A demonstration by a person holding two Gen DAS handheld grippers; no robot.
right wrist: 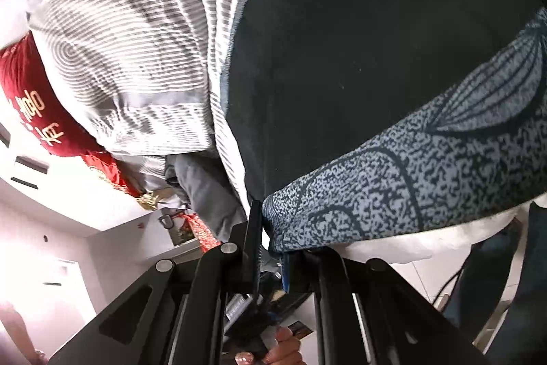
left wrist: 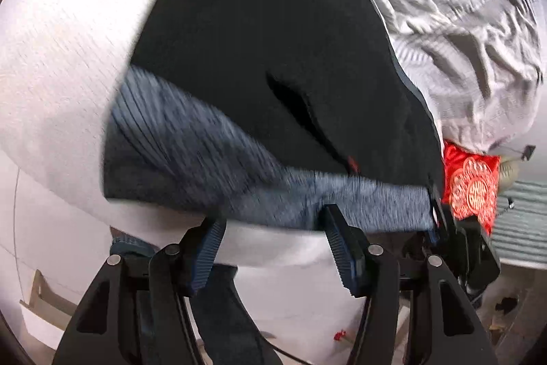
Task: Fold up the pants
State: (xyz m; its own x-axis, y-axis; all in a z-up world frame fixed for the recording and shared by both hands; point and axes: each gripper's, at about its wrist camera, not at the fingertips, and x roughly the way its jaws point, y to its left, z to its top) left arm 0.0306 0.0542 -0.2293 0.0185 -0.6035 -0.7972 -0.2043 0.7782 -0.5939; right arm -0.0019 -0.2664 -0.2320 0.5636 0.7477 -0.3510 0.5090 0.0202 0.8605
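Left gripper (left wrist: 273,228) jaws apart at pants (left wrist: 259,33) waistband (left wrist: 359,197) edge — right gripper (right wrist: 270,228) pinches corner.

Motion blur smears the patterned waistband (left wrist: 212,159) in the left wrist view, and the black pants (right wrist: 393,40) run past the frame's top edge.

black pants (left wrist: 259,40) above parted left gripper (left wrist: 273,230)

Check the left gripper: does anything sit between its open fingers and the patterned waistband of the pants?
Nothing visible does. The left gripper is open with the waistband edge just ahead of its fingertips, only white bedding beneath. The right gripper already pinches the waistband's far corner.
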